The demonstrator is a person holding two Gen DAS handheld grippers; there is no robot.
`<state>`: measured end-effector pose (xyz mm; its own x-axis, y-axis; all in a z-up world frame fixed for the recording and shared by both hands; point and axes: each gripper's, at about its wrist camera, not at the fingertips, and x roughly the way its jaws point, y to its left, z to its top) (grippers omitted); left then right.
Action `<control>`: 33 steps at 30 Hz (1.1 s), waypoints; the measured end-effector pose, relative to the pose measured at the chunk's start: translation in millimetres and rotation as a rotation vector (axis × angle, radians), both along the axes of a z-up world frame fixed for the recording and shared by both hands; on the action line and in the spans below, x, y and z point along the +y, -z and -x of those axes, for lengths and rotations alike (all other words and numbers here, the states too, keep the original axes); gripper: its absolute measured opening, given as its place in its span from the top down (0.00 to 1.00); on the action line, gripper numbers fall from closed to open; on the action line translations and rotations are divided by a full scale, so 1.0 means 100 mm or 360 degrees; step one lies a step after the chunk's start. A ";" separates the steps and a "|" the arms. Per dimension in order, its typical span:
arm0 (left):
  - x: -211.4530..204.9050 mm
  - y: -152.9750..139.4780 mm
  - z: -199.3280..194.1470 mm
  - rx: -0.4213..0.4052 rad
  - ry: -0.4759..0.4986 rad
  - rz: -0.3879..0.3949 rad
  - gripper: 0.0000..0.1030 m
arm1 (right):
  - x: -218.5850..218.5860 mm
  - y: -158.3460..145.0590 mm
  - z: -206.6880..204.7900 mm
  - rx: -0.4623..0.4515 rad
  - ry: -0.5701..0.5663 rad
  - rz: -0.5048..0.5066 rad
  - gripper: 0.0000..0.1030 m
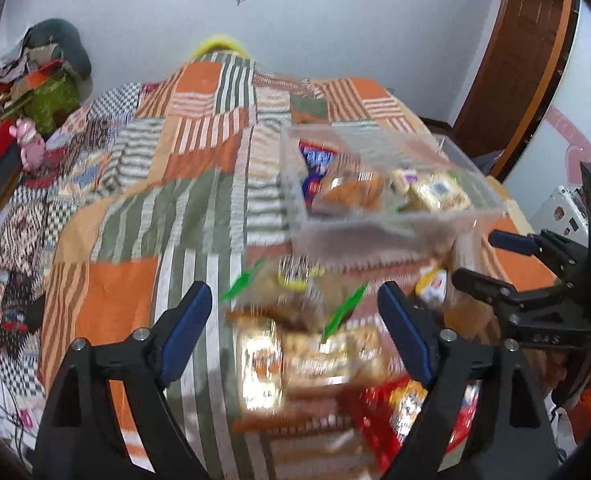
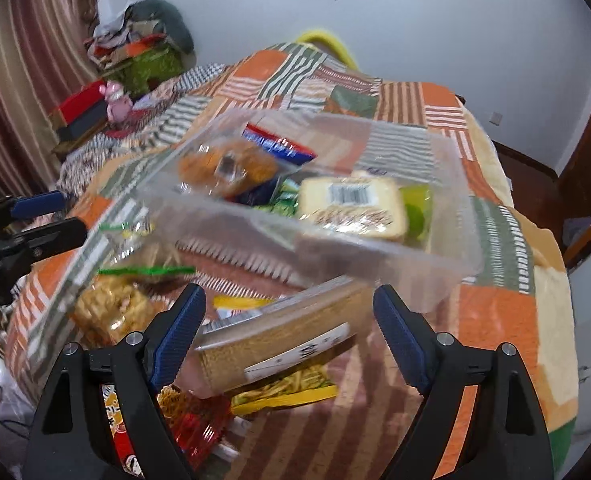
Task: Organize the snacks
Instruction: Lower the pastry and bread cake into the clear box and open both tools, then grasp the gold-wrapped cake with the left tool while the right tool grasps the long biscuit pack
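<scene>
A clear plastic bin (image 2: 395,236) sits on the patchwork quilt (image 2: 507,312), its near rim facing both grippers, snacks already inside: a round cake (image 2: 227,168) and a pale barcoded packet (image 2: 351,204). Bare quilt lies left and beyond it. Loose snack packets (image 1: 295,356) are heaped near, just before the bin. The left gripper (image 1: 295,320) hangs over that heap, fingers spread, holding nothing. The right gripper (image 2: 289,320), also spread wide, hovers above a tan wrapped slab (image 2: 283,340).
</scene>
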<state>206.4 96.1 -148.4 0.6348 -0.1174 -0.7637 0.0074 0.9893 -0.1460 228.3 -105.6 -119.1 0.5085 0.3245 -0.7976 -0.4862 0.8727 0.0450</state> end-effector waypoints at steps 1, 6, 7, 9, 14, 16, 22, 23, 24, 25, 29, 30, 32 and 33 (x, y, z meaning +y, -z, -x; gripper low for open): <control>0.00 0.03 0.02 0.0010 0.0001 0.0007 0.16 | 0.02 0.05 0.02 0.0009 0.0004 0.0009 0.19; -0.05 0.20 0.13 0.0078 0.0044 0.0080 0.14 | -0.13 0.07 0.04 0.0066 0.0048 -0.0047 0.18; -0.08 0.23 0.14 0.0090 0.0053 0.0085 0.14 | -0.17 0.06 0.06 0.0070 0.0052 -0.0048 0.18; -0.15 0.30 0.14 0.0124 0.0074 0.0098 0.14 | -0.25 0.07 0.10 0.0084 0.0058 -0.0006 0.18; -0.29 0.46 0.12 0.0184 0.0111 0.0113 0.14 | -0.39 0.26 0.26 0.0135 0.0046 0.0145 0.19; -0.34 0.51 0.11 0.0198 0.0114 0.0087 0.14 | -0.51 0.31 0.33 0.0171 0.0072 0.0129 0.19; -0.35 0.64 0.06 0.0221 0.0076 0.0095 0.14 | -0.81 0.30 0.43 0.0178 0.0174 0.0088 0.21; -0.34 0.65 0.05 0.0220 0.0061 0.0115 0.15 | -0.83 0.30 0.43 0.0169 0.0186 0.0088 0.22; -0.34 0.66 0.04 0.0217 0.0055 0.0127 0.16 | -0.85 0.29 0.43 0.0164 0.0194 0.0092 0.25; -0.34 0.66 0.04 0.0202 0.0047 0.0131 0.18 | -0.85 0.28 0.42 0.0160 0.0197 0.0097 0.31; -0.35 0.66 0.02 0.0197 0.0044 0.0122 0.26 | -0.78 0.28 0.36 0.0157 0.0174 0.0092 0.43; -0.34 0.66 0.03 0.0194 0.0041 0.0127 0.27 | -0.74 0.28 0.35 0.0154 0.0164 0.0095 0.47; -0.33 0.66 0.04 0.0191 0.0041 0.0132 0.28 | -0.70 0.31 0.34 0.0156 0.0156 0.0089 0.55; -0.32 0.65 0.05 0.0188 0.0041 0.0133 0.29 | -0.68 0.32 0.33 0.0156 0.0153 0.0085 0.60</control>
<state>201.6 64.3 -213.8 0.5372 -0.1988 -0.8197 0.0104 0.9733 -0.2293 195.0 -173.3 -150.7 0.4541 0.2338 -0.8597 -0.3956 0.9175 0.0405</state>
